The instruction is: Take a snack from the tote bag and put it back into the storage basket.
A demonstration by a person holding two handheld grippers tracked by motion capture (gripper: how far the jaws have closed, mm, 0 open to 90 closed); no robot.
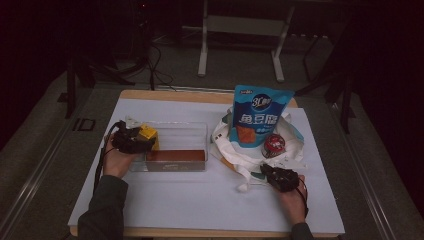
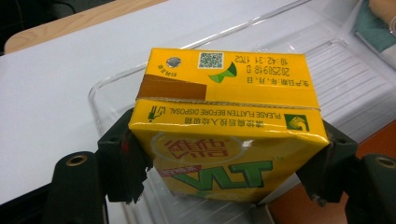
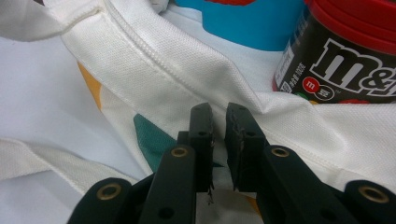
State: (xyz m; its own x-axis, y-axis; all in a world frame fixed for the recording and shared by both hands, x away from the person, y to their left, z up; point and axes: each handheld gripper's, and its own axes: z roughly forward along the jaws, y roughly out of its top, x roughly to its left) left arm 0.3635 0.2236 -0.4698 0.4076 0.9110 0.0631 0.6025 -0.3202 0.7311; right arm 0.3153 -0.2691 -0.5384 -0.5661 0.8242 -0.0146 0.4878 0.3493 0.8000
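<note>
A white sheet covers the wooden bench point(image 1: 210, 200) in a dark room. Left tongs point(image 2: 224, 163) clamp a yellow carton point(image 2: 224, 116) over the clear tray point(image 1: 200, 131); right tongs point(image 3: 219, 135) pinch the white bag point(image 3: 187, 70).

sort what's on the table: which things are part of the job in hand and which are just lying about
In hand: yellow drink carton in the left gripper; clear bin; white tote bag pinched by the right gripper.
Lying about: blue snack pouch; candy jar.
</note>
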